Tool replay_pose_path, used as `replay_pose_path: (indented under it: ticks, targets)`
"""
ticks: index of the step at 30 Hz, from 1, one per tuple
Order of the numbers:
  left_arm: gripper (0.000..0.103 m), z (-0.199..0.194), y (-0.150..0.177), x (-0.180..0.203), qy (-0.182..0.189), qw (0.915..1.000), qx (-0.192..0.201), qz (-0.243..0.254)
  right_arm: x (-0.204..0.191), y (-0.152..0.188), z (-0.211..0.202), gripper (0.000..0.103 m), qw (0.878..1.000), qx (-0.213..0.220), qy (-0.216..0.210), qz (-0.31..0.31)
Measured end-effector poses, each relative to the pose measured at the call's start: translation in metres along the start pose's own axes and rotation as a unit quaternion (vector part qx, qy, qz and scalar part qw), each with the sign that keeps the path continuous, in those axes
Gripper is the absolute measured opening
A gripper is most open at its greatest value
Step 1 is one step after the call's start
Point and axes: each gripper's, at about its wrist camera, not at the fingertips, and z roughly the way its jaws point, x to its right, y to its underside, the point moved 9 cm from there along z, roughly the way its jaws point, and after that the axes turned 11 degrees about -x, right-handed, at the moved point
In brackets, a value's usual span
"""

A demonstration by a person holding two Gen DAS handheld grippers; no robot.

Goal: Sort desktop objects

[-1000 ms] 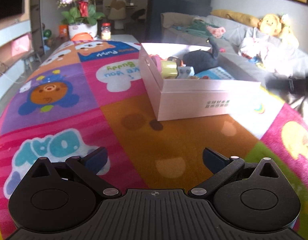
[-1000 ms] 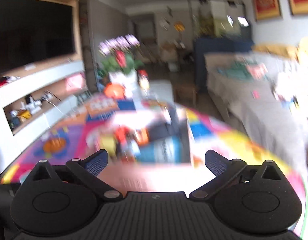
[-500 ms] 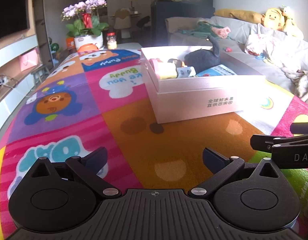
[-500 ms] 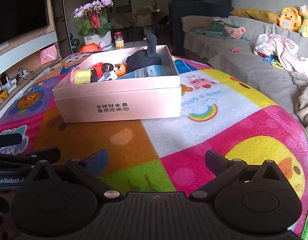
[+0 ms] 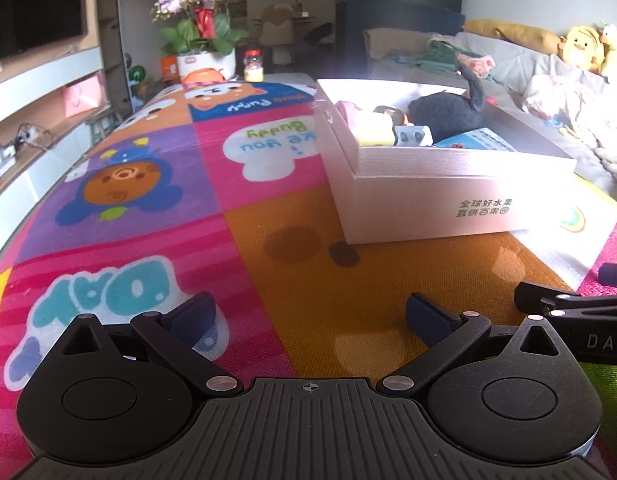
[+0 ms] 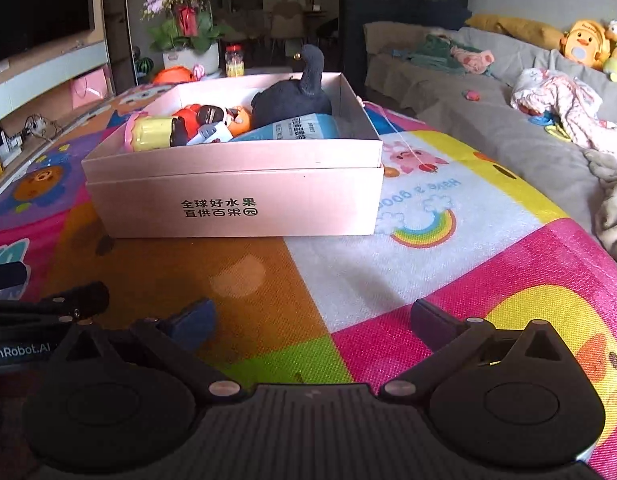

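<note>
A pale pink box [image 6: 236, 196] stands on the colourful cartoon mat [image 6: 448, 280]; it also shows in the left wrist view [image 5: 448, 204]. In it lie a black plush swan [image 6: 296, 96], a yellow and pink cup [image 6: 152, 136], an orange and black toy [image 6: 212, 118] and a blue packet [image 6: 292, 130]. My left gripper [image 5: 308, 316] is open and empty, low over the mat, short of the box. My right gripper [image 6: 312, 320] is open and empty beside it, to its right.
A grey sofa [image 6: 488, 92] with clothes and yellow plush toys [image 6: 584, 46] runs along the right. A potted orchid [image 5: 200, 32] and a jar [image 5: 253, 66] stand at the mat's far end. A TV shelf [image 5: 40, 92] lines the left.
Both grippers have dropped low and settled side by side near the mat's front. The right view, blurred a second ago, is now steady. Both jaws stay open.
</note>
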Motion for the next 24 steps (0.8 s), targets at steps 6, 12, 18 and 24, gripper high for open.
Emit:
replay_pose_path:
  ticks: [6,12,18,24]
  targets:
    - [0.103,0.0000,0.0001,-0.0002,0.000,1.0000,0.000,0.000,-0.0004,0.0006,-0.0013,0.103,1.000,0.004,0.002,0.000]
    - [0.103,0.0001,0.0001,0.0002,0.000,1.0000,0.000,0.000,-0.0009,0.0007,-0.0014,0.103,1.000,0.004,0.002,0.000]
    - [0.103,0.0000,0.0001,0.0001,0.000,1.0000,0.000,0.000,-0.0006,0.0007,-0.0013,0.103,1.000,0.004,0.002,0.000]
    - [0.103,-0.0004,0.0004,0.0000,0.000,1.0000,0.000,0.000,-0.0008,0.0007,-0.0014,0.103,1.000,0.004,0.002,0.000]
